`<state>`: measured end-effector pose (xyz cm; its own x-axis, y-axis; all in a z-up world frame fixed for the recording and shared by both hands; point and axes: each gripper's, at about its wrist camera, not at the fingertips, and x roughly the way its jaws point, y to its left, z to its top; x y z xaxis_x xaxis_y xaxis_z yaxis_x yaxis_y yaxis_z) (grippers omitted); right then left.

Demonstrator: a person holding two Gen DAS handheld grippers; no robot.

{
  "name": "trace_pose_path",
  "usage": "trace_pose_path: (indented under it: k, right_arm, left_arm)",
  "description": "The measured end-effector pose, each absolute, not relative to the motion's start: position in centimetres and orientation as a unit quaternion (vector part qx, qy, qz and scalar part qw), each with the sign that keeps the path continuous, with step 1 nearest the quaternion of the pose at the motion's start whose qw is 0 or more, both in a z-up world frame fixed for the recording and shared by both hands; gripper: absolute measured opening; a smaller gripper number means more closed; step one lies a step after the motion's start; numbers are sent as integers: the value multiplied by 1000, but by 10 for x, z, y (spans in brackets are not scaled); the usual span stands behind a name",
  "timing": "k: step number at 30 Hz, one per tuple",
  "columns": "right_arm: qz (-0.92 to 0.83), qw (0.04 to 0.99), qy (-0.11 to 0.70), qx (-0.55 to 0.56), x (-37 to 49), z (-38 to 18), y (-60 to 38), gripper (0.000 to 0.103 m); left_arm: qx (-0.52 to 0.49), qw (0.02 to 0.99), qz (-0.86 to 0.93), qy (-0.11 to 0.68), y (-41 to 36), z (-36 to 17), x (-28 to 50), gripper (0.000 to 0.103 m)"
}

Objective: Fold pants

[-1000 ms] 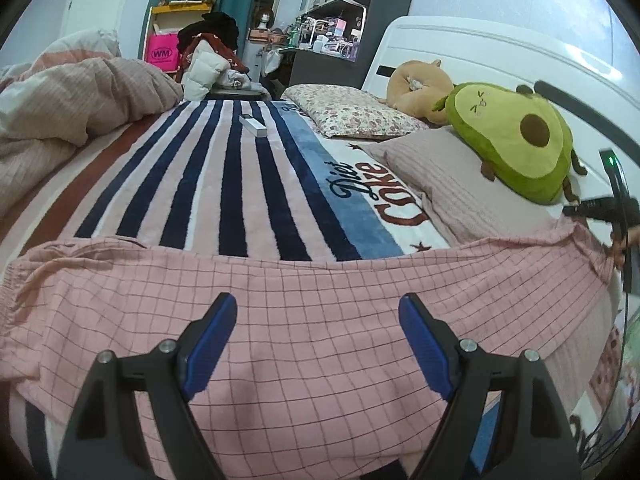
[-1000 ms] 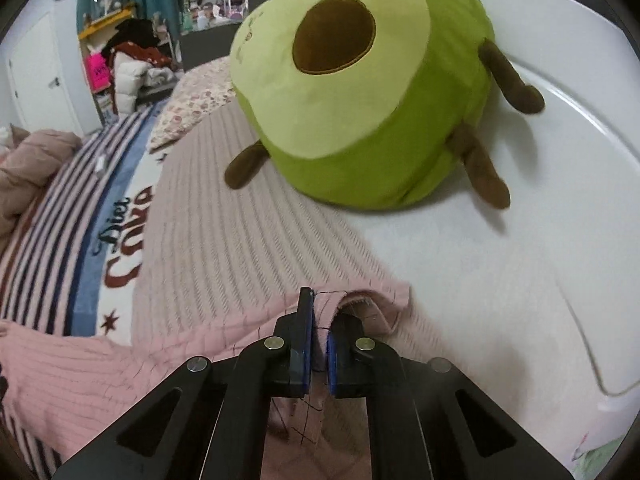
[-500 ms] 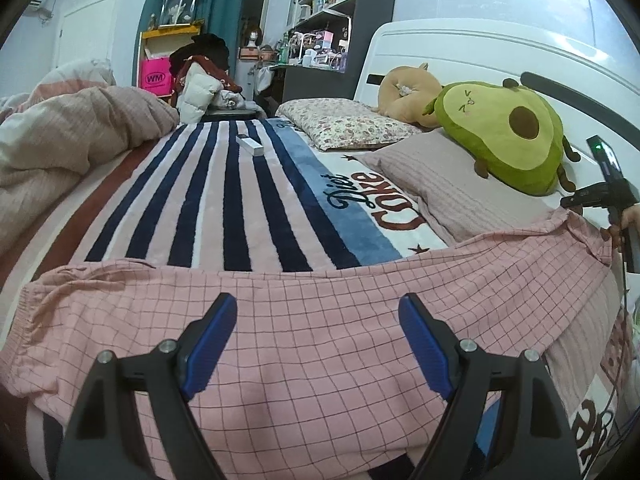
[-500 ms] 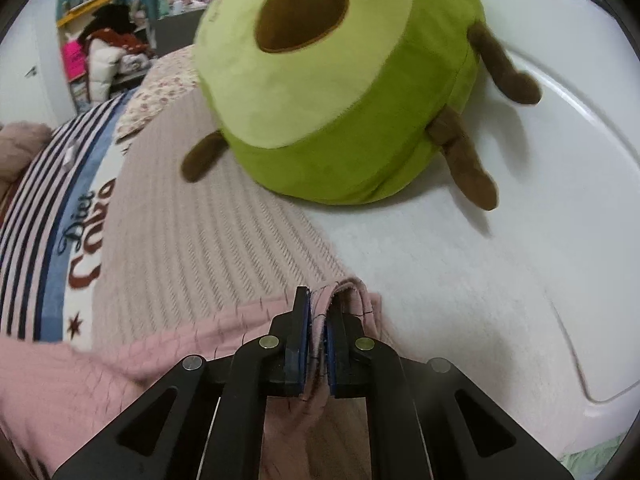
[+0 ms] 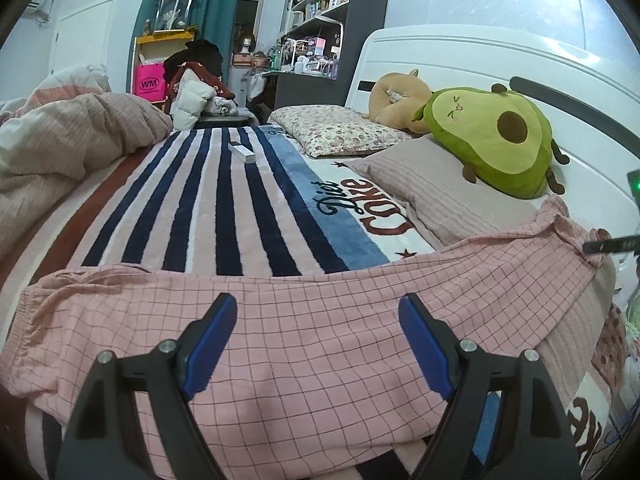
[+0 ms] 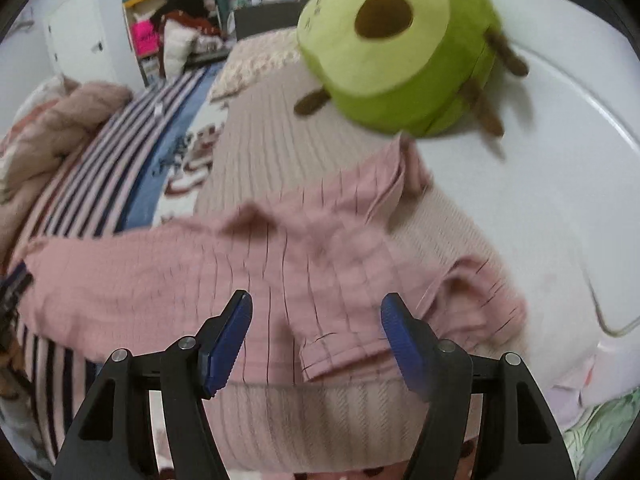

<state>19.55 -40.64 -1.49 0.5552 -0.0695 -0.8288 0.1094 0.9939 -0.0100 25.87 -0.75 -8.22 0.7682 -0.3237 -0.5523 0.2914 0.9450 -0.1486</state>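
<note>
The pink checked pants (image 5: pixel 320 320) lie spread across the striped bed, the right end resting over a beige ribbed pillow (image 5: pixel 452 196). My left gripper (image 5: pixel 316 344) is open and empty just above the middle of the pants. My right gripper (image 6: pixel 316 340) is open and empty above the pants' right end (image 6: pixel 320 248), where a cuff (image 6: pixel 340 348) lies folded back. The right wrist view is blurred. The right gripper's tip also shows at the far right of the left wrist view (image 5: pixel 612 245).
A green avocado plush (image 5: pixel 492 140) sits on the beige pillow against the white headboard (image 5: pixel 460 56). A floral pillow (image 5: pixel 336 132), a tan plush (image 5: pixel 396 96), a bunched duvet (image 5: pixel 60 140) at left and a small white box (image 5: pixel 241 152) lie on the blanket.
My right gripper has opened and let go of the pants' end, then pulled back and up. The pants' end has dropped onto the pillow. The left gripper stays open.
</note>
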Motion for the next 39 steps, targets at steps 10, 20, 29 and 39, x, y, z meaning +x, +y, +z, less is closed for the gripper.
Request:
trace_pose_path:
  k: [10, 20, 29, 39]
  right_arm:
    - [-85, 889, 448, 39, 171, -8, -409, 56]
    - [-39, 895, 434, 95, 172, -21, -416, 52]
    - [-67, 899, 432, 28, 197, -27, -398, 1]
    - [-85, 923, 375, -15, 211, 20, -383, 1]
  left_arm:
    - [-30, 942, -164, 292, -4, -80, 255, 80]
    - [-26, 943, -168, 287, -7, -78, 251, 80]
    - [-27, 943, -165, 289, -4, -80, 252, 80]
    - [-31, 944, -162, 286, -2, -79, 252, 80]
